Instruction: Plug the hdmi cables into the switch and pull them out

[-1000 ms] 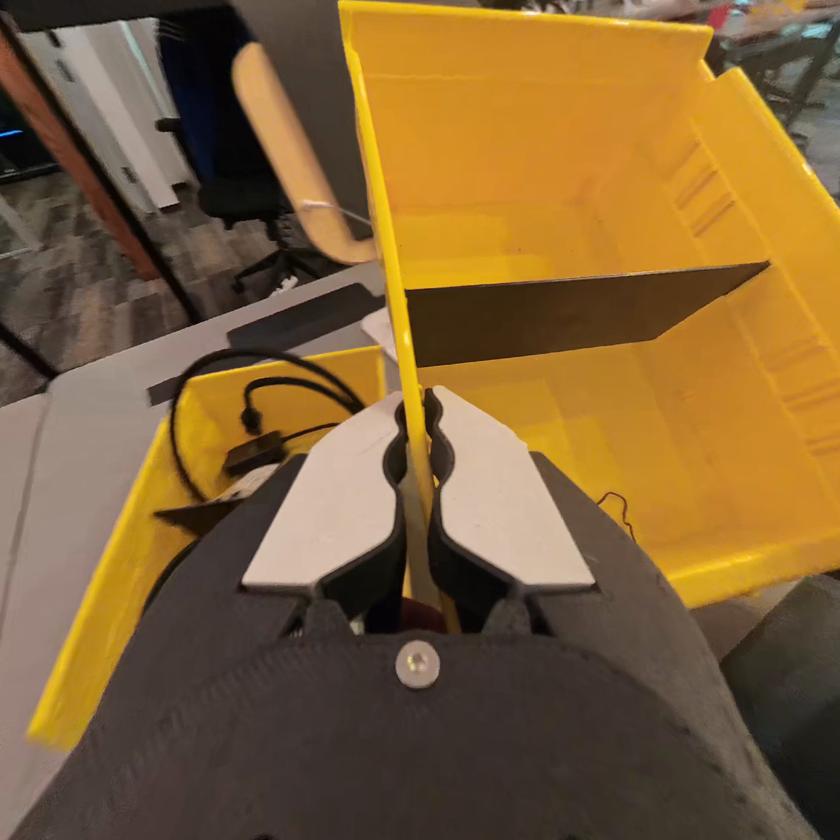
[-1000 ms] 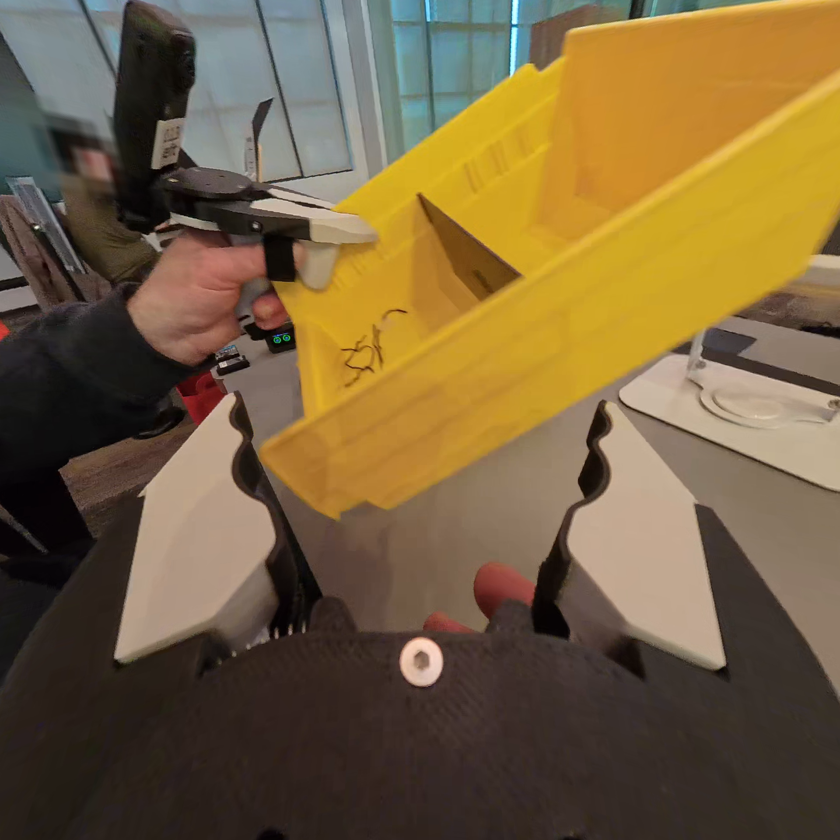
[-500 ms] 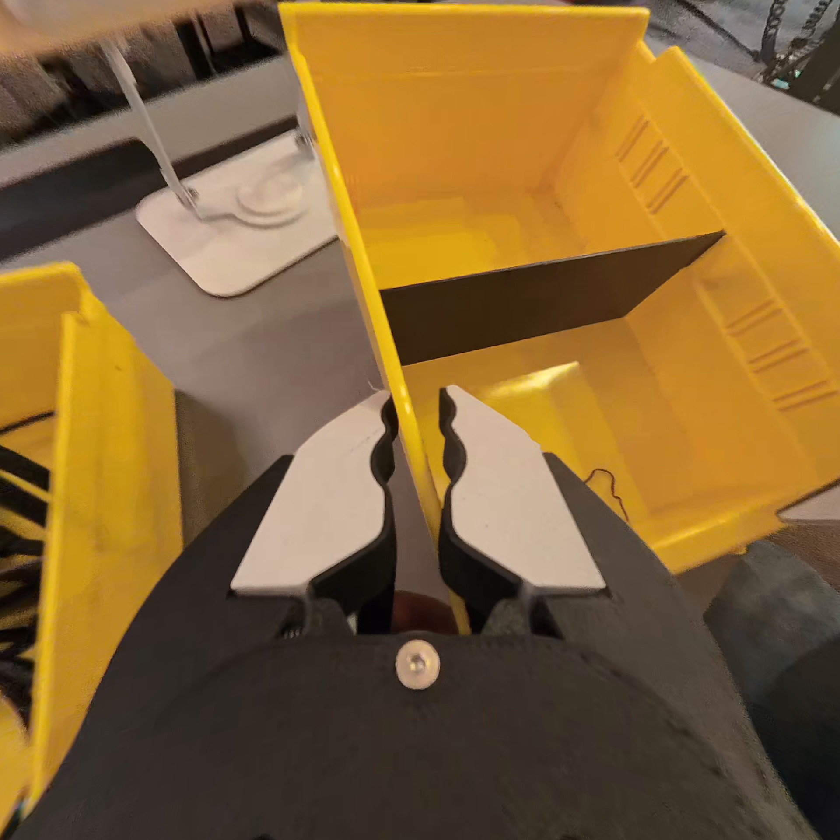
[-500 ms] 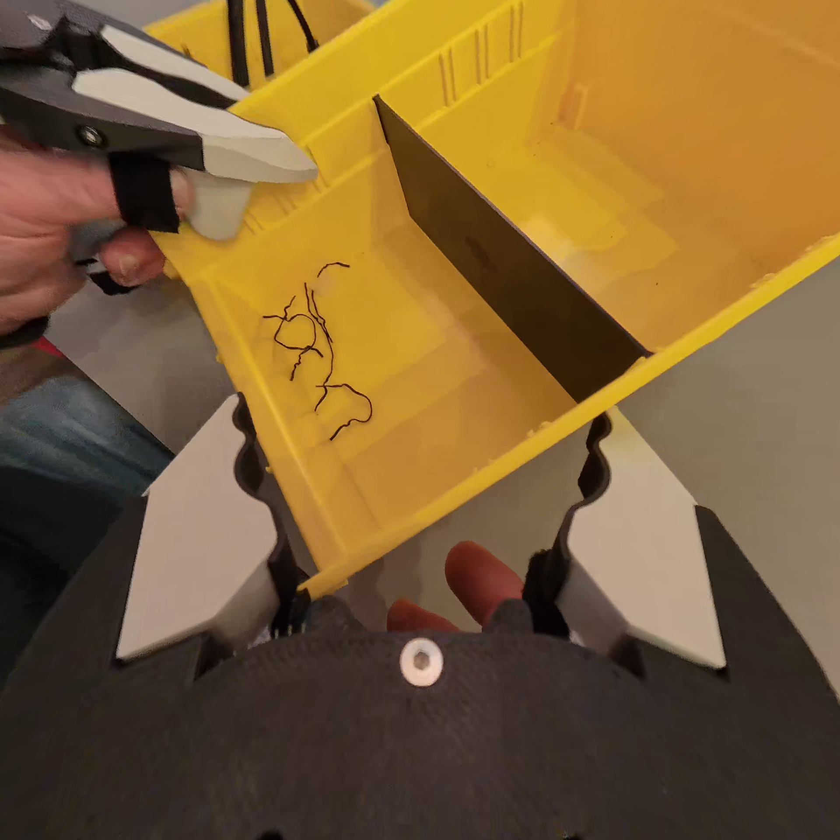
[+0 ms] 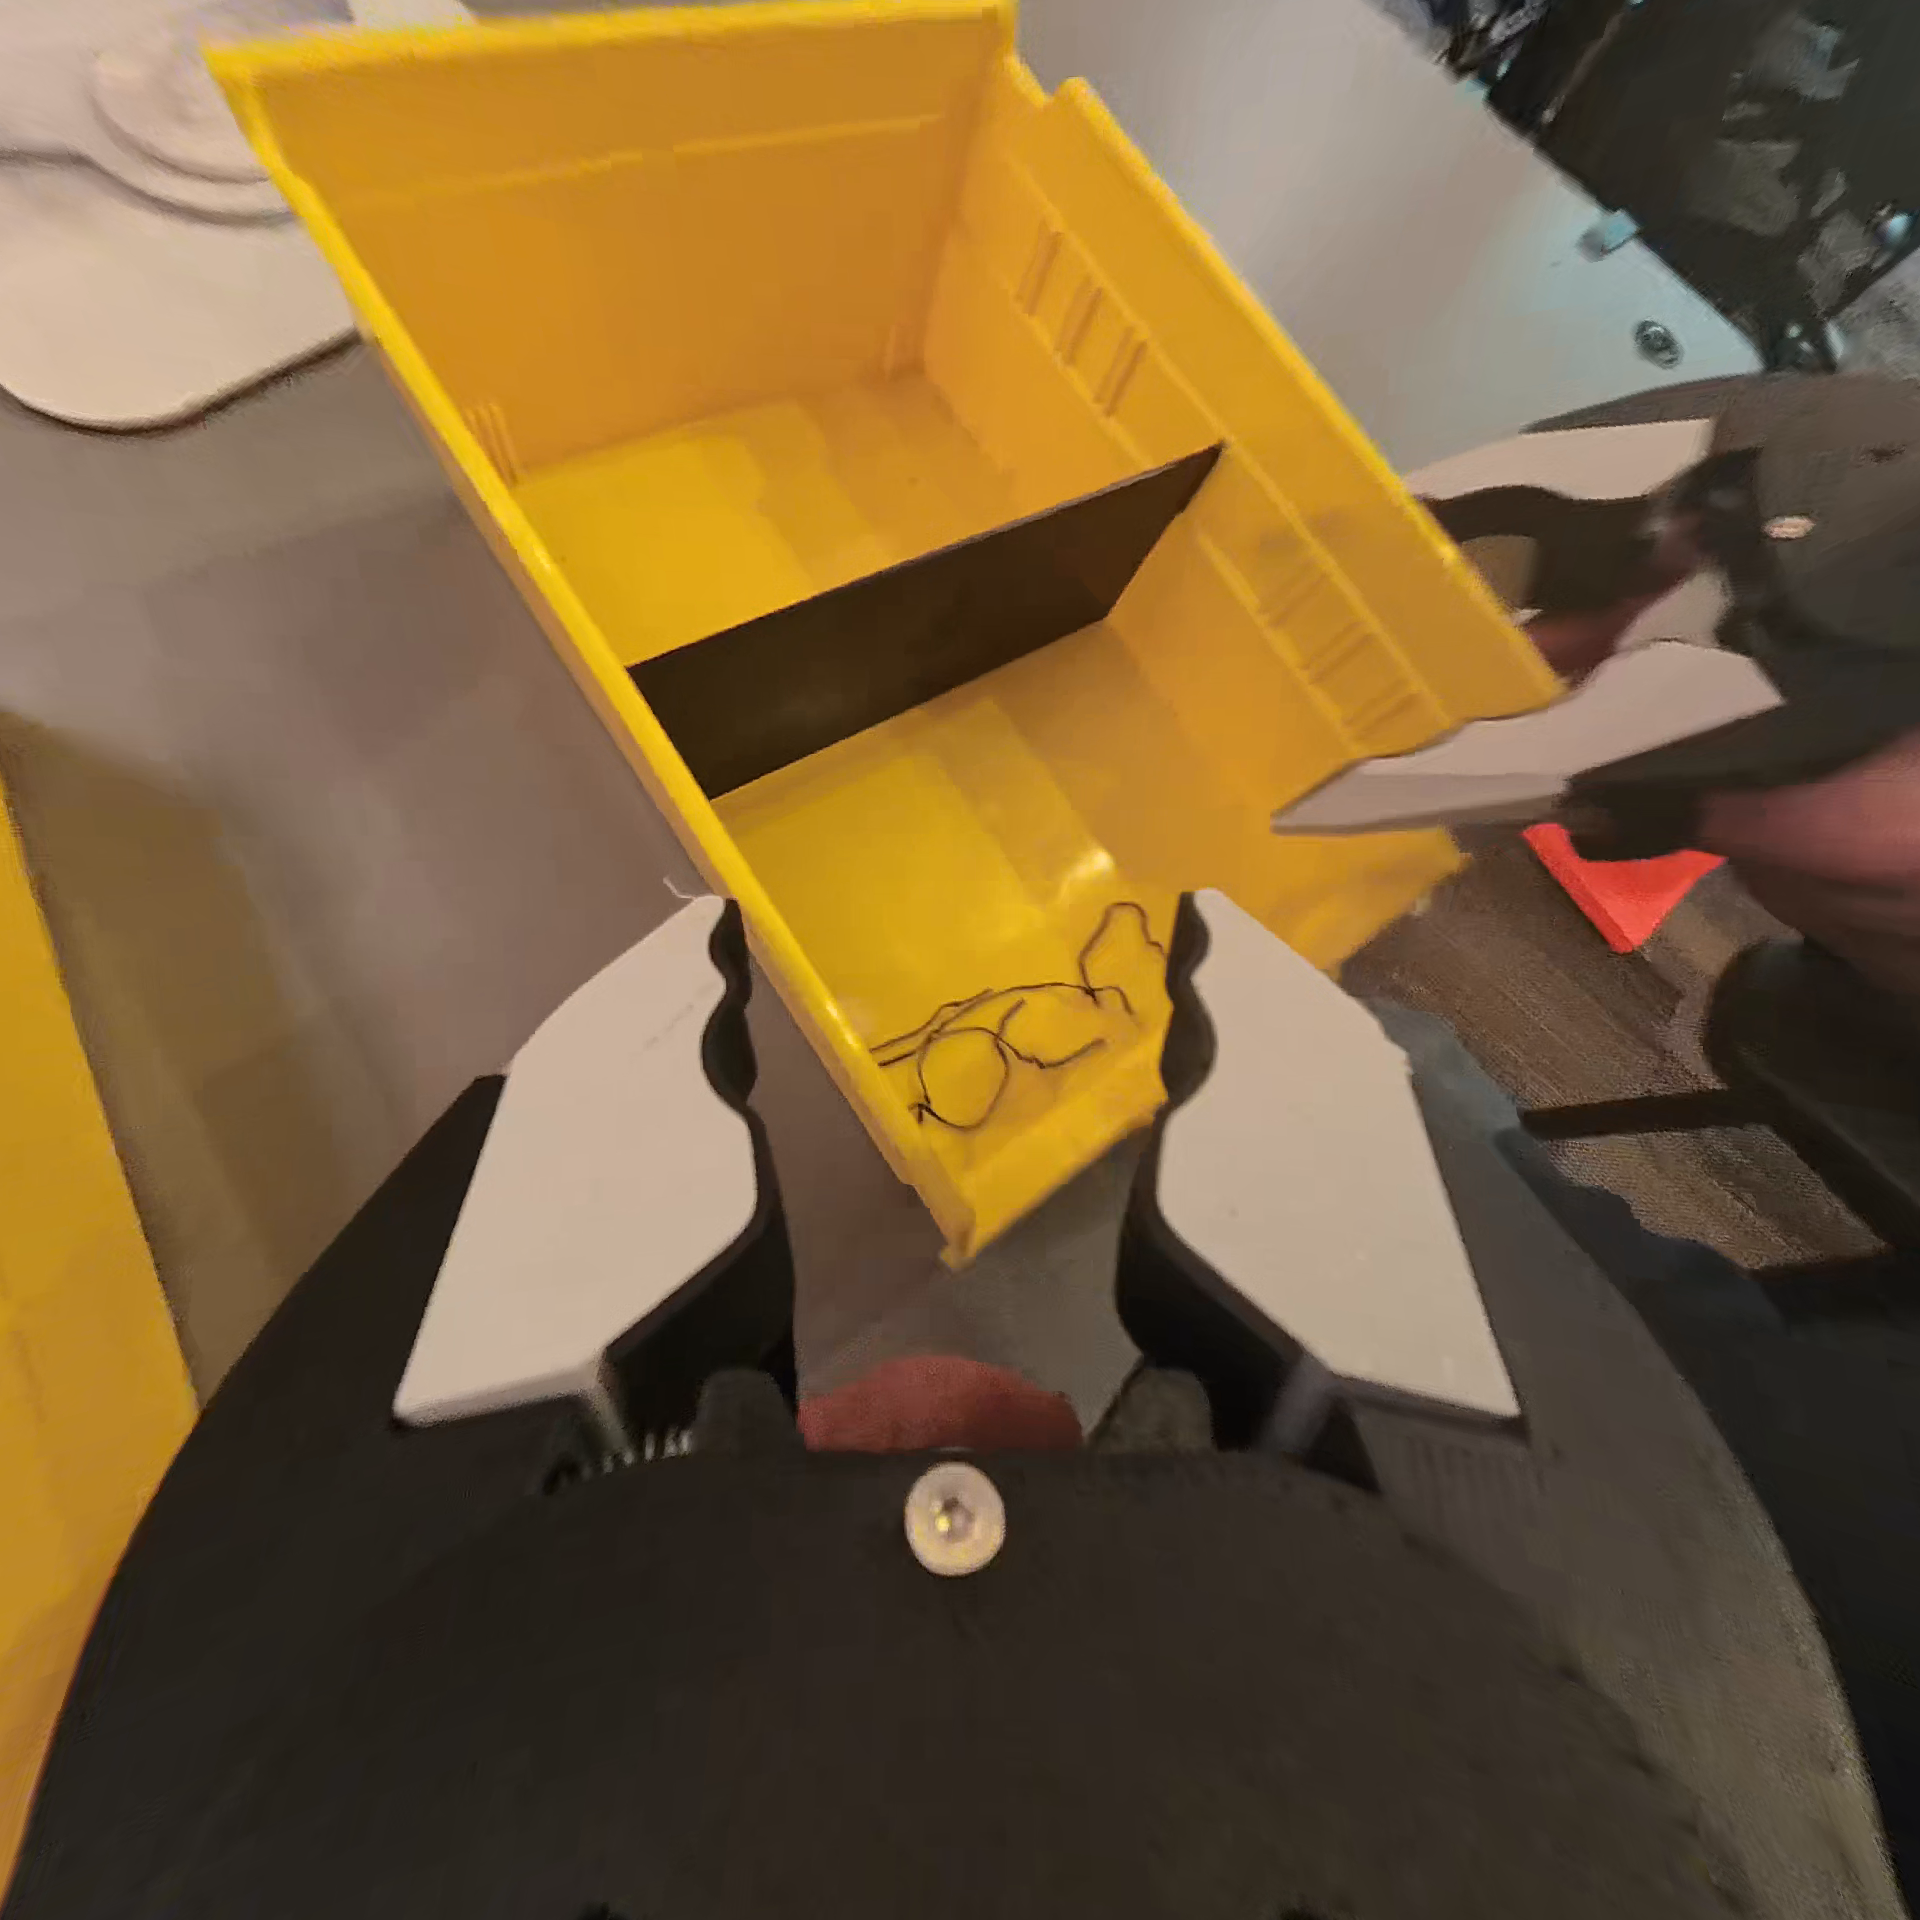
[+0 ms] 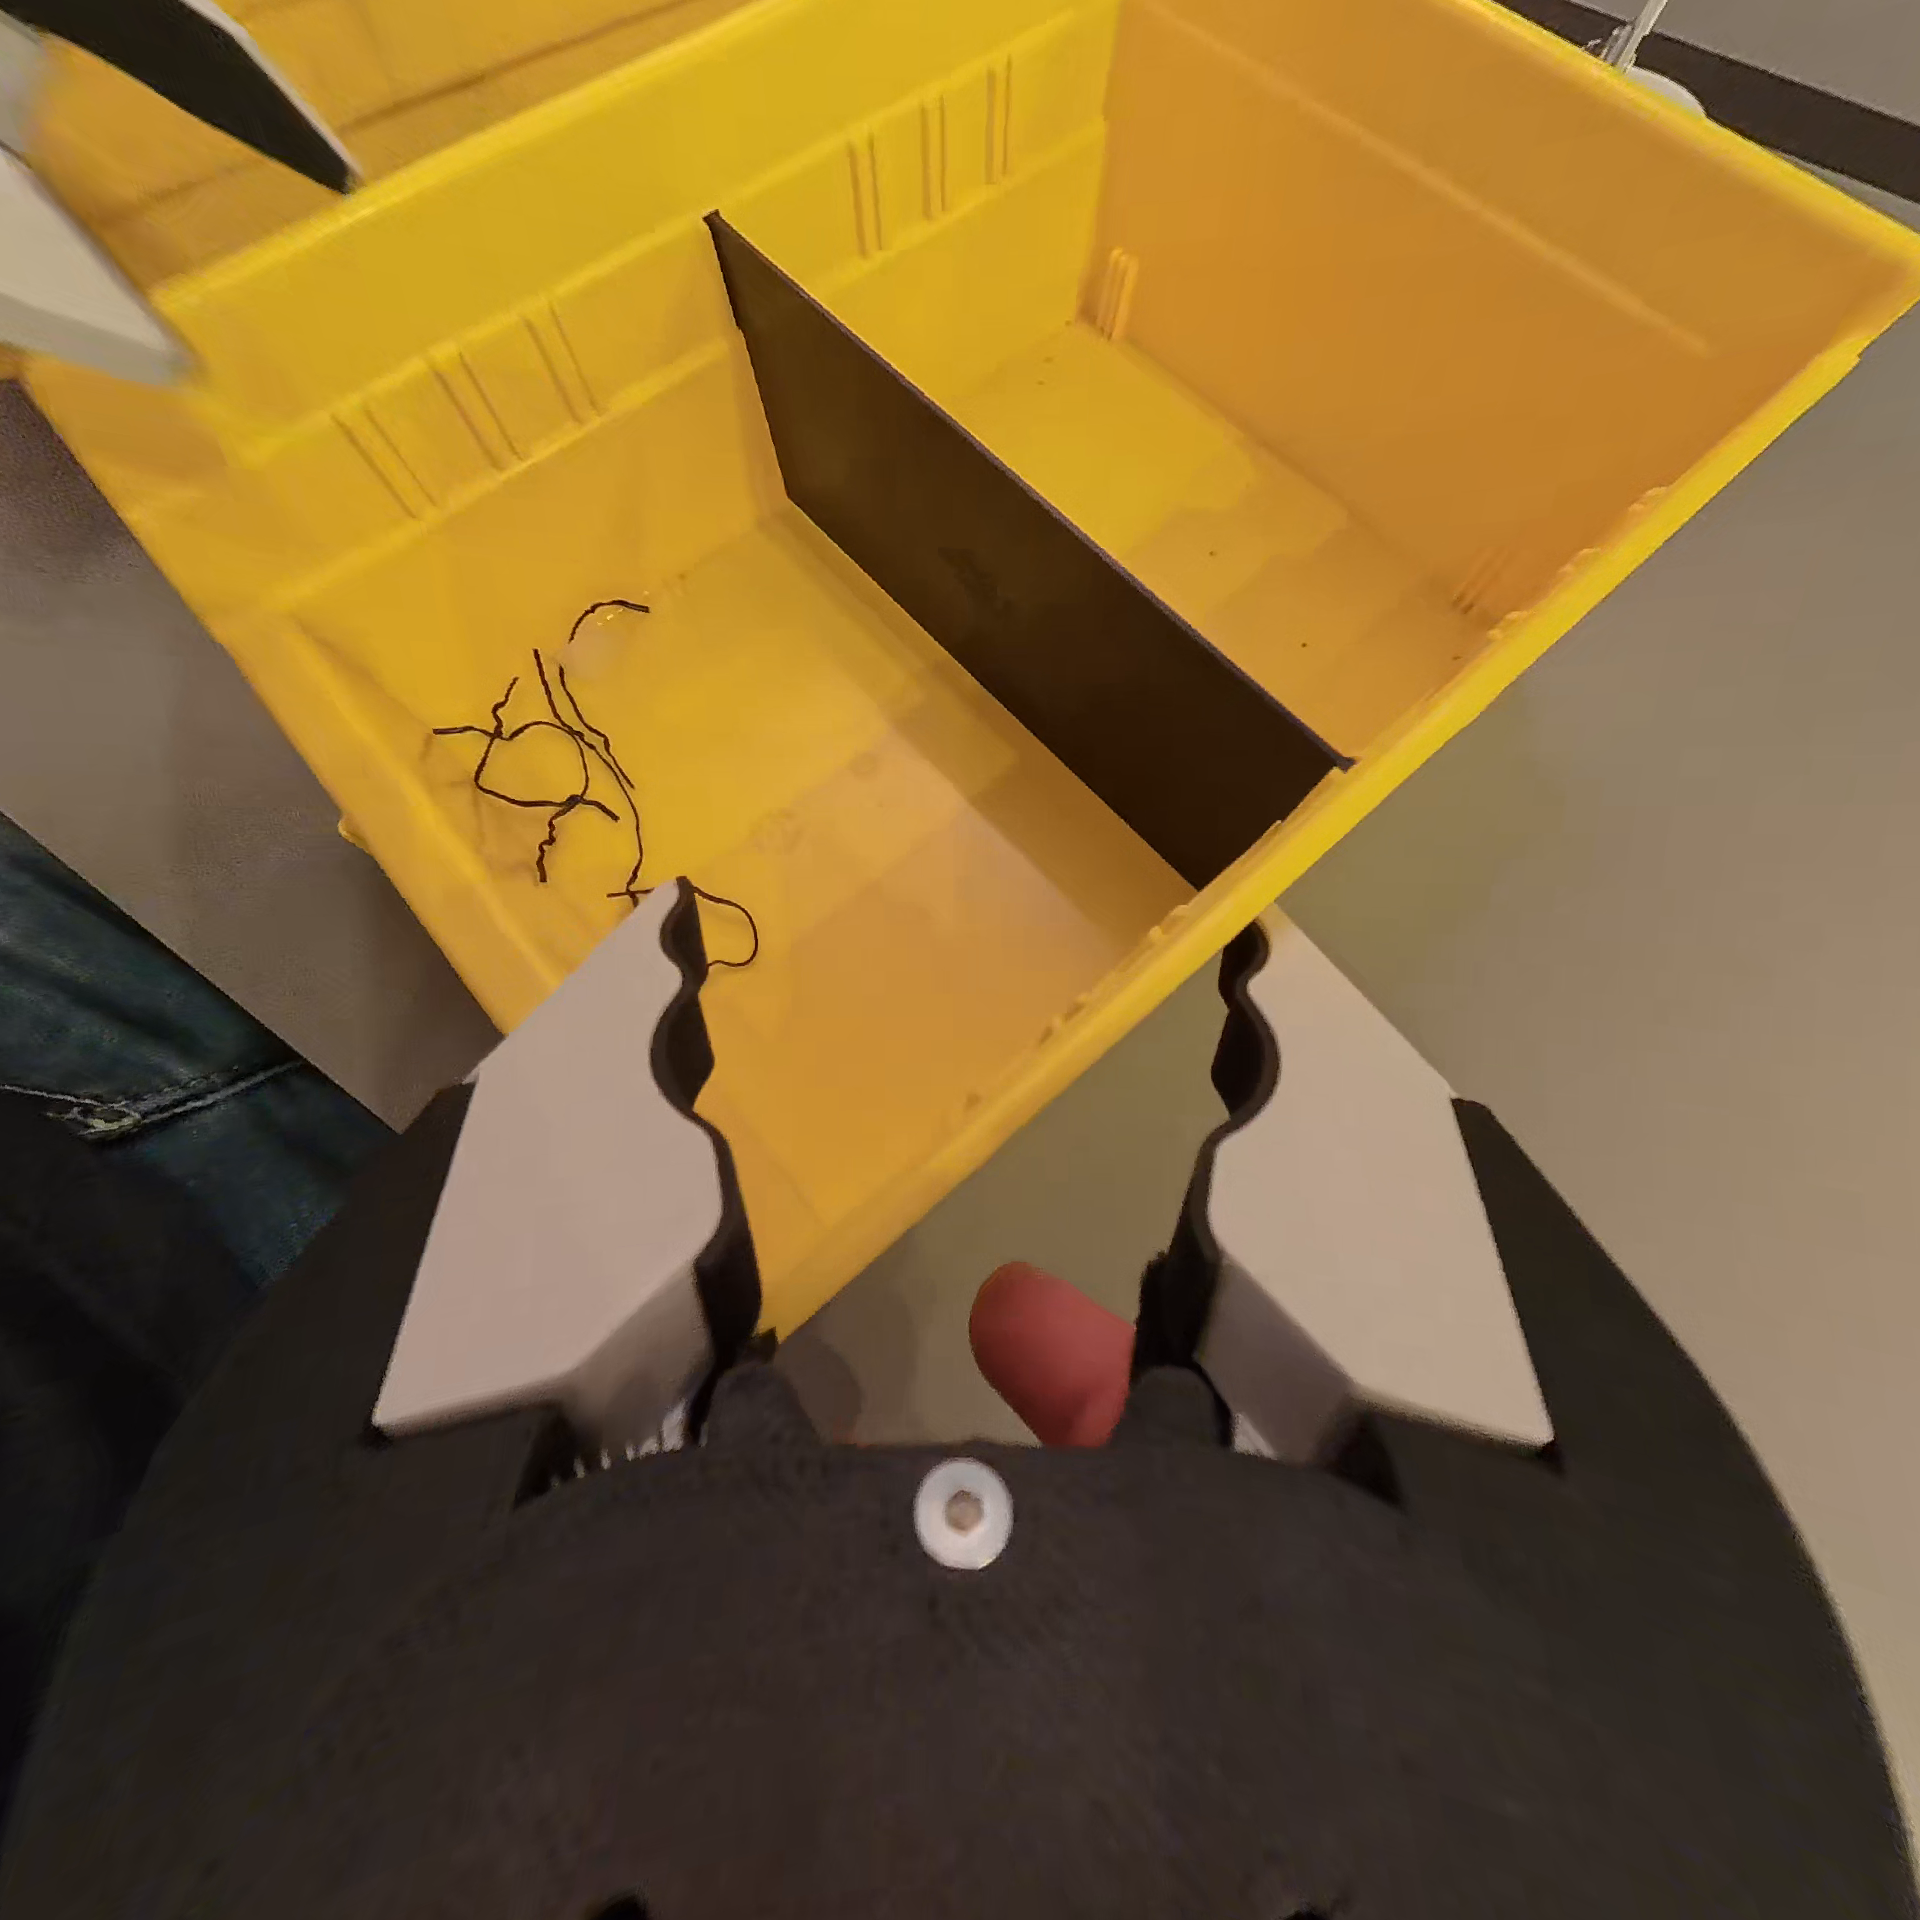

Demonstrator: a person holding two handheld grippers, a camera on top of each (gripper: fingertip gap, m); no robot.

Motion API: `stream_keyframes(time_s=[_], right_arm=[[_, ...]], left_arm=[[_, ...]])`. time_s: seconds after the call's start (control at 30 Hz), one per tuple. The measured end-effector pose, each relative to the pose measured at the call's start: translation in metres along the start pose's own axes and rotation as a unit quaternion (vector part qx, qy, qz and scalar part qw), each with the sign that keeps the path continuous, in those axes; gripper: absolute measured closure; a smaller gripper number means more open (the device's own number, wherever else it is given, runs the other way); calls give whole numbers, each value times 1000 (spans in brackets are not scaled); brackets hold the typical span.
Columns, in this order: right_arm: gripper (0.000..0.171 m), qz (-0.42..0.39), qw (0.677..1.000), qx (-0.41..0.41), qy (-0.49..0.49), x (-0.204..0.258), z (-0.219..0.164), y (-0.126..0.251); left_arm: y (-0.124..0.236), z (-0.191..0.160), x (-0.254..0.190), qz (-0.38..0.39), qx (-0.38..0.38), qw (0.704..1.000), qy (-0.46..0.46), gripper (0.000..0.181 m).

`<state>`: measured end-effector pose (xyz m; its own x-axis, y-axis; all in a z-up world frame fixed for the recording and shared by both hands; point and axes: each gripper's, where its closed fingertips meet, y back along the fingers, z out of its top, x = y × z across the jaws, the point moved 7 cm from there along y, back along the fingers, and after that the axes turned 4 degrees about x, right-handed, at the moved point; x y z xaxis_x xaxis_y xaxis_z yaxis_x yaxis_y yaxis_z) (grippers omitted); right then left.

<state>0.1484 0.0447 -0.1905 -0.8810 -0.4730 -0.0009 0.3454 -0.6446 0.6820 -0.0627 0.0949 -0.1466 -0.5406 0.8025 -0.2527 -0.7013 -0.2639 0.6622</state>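
Observation:
No HDMI cable or switch shows in either view. A yellow bin [image 5: 623, 208] with a black divider [image 5: 914, 634] lies on the grey table [image 5: 260, 727]. Loose black threads [image 5: 997, 1039] lie in its near compartment. My left gripper [image 5: 961, 914] is open, with the bin's near corner between its fingers and no pad pressing on it. My right gripper [image 6: 964, 914] is open over another corner of the bin [image 6: 1455, 260], one finger above the bin floor and the other outside the wall. It also shows at the right in the left wrist view [image 5: 1351, 655]. The divider [image 6: 1018, 582] and threads [image 6: 551, 758] show here too.
A second yellow bin [image 5: 62, 1195] stands at the left edge; it also shows at the top left of the right wrist view [image 6: 468, 94]. A white flat stand base [image 5: 135, 260] lies at the back left. An orange piece [image 5: 1621, 883] lies on the floor beyond the table's right edge. A person's jeans [image 6: 135, 1039] are at the left.
My left gripper was shut on the bin's side wall and held it tilted in the air; it has opened and let go. The bin is now down on the table. My right gripper's fingers have closed in somewhat.

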Motion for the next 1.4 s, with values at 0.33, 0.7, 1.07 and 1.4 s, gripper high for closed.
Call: stream_keyframes(time_s=[0.33,0.7,1.07,1.4], right_arm=[[113,-22,999,40,5,-16,-6,-7],[164,-50,997,58,-21,-54,-15,1],[169,-19,998,48,-30,-72,-18,4],[169,-36,996,40,-64,-106,-41,27]], left_arm=[[172,-30,119,306,-107,946,-23,99],[216,-119,267,324,10,934,149,97],[158,-142,277,207,86,963,152,177],[164,-151,271,212,79,959,173,177]])
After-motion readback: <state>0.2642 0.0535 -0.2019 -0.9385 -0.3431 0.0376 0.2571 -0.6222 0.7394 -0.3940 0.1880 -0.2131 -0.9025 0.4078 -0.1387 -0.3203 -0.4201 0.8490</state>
